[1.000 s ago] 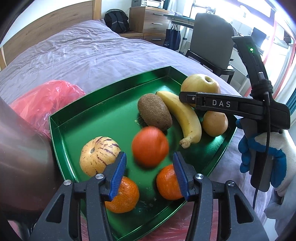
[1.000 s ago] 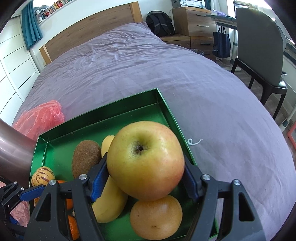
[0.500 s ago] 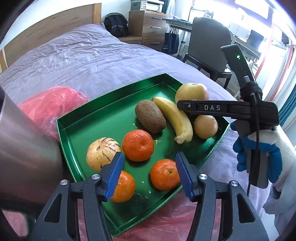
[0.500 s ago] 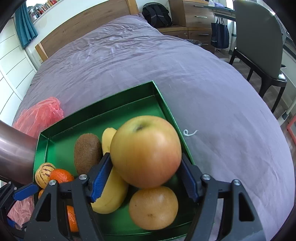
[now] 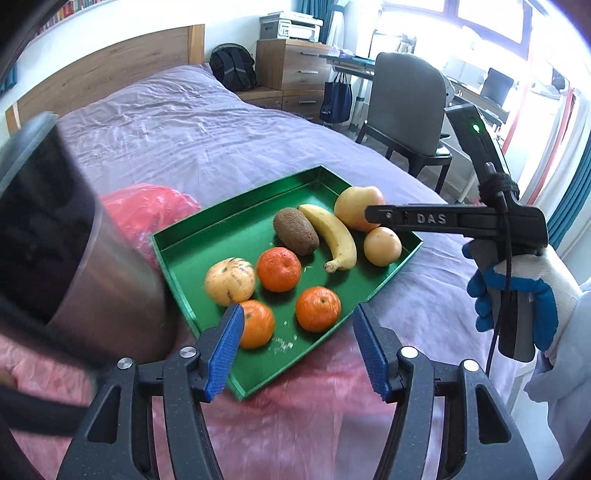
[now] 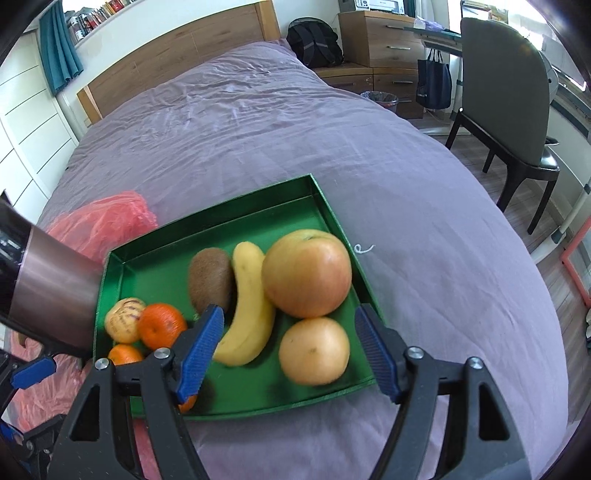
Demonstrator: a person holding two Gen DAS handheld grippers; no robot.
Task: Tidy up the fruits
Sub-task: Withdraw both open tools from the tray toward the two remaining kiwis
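Resting on the bed [image 6: 332, 155], the tray [image 5: 207, 236] holds an apple [image 6: 306, 273], banana [image 6: 247, 306], kiwi [image 6: 210, 280], three mandarins and more fruit. Left gripper [image 5: 295, 350] is opening, empty; right gripper [image 6: 288, 354] is released, empty.

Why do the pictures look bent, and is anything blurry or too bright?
Both views bulge from the fisheye lens, with dark corners. Left wrist view: the window is blown out white; the metal cylinder is smeared. Right wrist view: the apple and pale orange fruit look softly blurred.
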